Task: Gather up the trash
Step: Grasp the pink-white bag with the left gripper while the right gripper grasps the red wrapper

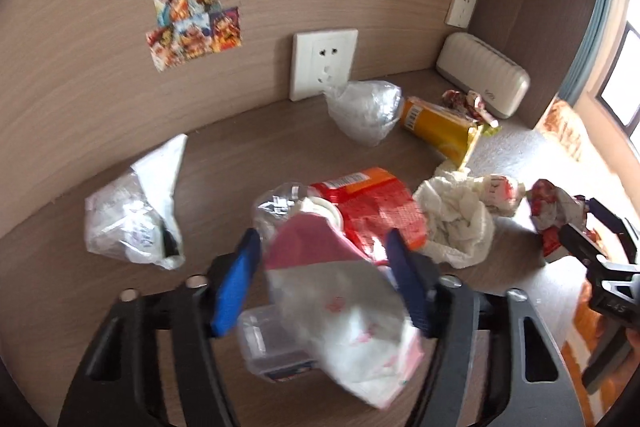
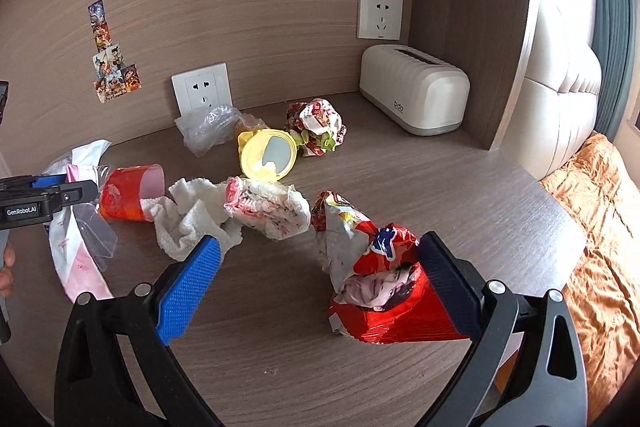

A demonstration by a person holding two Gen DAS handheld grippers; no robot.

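Left gripper point(image 1: 324, 279) jaws spread around pink-white wrapper point(image 1: 340, 307), grip undeterminable; right gripper point(image 2: 320, 287) jaws released, red snack bag point(image 2: 384, 291) between, tissue point(image 2: 192, 215) at 10 o'clock on counter point(image 2: 460, 187).

Trash on desk: pink-white bag point(image 1: 340, 291), red crumpled wrapper point(image 2: 384, 291), white tissue wad point(image 2: 192, 219). Red cup point(image 2: 132, 193) and yellow tub point(image 2: 268, 155) lie tipped. Clear bags point(image 2: 208, 129) by wall.

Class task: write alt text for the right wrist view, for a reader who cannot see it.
The right gripper stands open around a crumpled red snack bag on a wooden table. Behind lie white tissue, a yellow lidded cup and other wrappers.
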